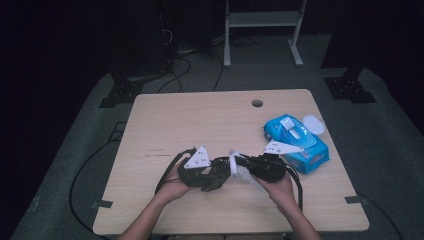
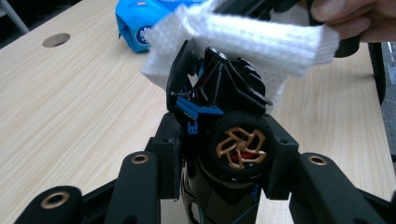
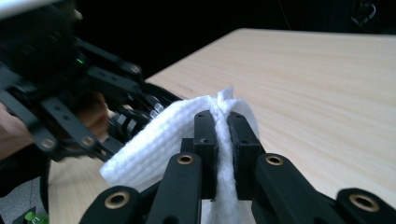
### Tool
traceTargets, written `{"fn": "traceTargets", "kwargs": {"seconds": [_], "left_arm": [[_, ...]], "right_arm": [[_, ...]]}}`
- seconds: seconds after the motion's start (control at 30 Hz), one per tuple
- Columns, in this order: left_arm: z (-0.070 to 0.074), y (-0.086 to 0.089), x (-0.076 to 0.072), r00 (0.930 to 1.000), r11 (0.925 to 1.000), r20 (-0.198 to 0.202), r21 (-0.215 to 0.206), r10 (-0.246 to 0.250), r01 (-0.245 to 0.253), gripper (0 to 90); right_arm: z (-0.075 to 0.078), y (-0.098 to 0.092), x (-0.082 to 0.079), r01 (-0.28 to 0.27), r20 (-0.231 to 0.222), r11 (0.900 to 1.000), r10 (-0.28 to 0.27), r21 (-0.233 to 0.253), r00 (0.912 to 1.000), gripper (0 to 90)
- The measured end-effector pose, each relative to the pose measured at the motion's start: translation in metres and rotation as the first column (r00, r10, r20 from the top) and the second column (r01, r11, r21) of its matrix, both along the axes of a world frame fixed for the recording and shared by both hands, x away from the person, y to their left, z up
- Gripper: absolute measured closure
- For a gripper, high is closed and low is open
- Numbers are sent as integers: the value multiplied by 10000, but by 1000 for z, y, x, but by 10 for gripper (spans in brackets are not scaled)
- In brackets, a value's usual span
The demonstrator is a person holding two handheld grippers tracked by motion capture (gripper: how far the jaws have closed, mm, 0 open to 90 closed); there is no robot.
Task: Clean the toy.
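My left gripper [image 2: 224, 149] is shut on a black toy car [image 2: 219, 93] with blue parts and an orange-spoked wheel [image 2: 241, 147], held nose up. A white wet wipe [image 2: 243, 37] lies draped over the top of the car. My right gripper [image 3: 222, 135] is shut on that wipe [image 3: 154, 140], whose fold sticks up between the jaws. In the high view both grippers meet near the table's front middle: the left gripper [image 1: 220, 172], the right gripper [image 1: 240, 167], the wipe [image 1: 237, 170] between them.
A blue pack of wet wipes [image 1: 296, 142] with its white lid flipped open lies at the table's [image 1: 200, 120] right side. A cable hole [image 1: 257, 103] sits near the far edge. Beyond the table stand a white frame [image 1: 262, 27] and black stands.
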State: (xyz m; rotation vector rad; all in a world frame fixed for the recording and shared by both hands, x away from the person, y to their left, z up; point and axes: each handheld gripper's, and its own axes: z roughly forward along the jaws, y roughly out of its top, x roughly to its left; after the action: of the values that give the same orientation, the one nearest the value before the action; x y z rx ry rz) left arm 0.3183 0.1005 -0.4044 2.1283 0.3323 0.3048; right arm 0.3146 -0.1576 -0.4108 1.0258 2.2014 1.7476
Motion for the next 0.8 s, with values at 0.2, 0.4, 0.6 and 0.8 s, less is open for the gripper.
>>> {"fn": "traceTargets", "kwargs": {"seconds": [0.2, 0.4, 0.6, 0.8], "left_arm": [[1, 3, 0, 10000, 9998, -16, -200, 43, -43, 578], [0, 4, 2, 9999, 9995, -134, -318, 78, -82, 578], [0, 1, 3, 9999, 9995, -104, -293, 105, -108, 578], [-5, -2, 8, 9991, 9999, -408, -20, 135, -136, 576]], "right_arm": [[0, 2, 0, 20, 106, 9998, -18, -181, 9999, 832], [-4, 2, 0, 28, -72, 9999, -29, -107, 10000, 832], [4, 3, -3, -190, 255, 9998, 188, 59, 9995, 832], [-12, -8, 4, 182, -394, 9996, -190, -210, 9990, 832]]}}
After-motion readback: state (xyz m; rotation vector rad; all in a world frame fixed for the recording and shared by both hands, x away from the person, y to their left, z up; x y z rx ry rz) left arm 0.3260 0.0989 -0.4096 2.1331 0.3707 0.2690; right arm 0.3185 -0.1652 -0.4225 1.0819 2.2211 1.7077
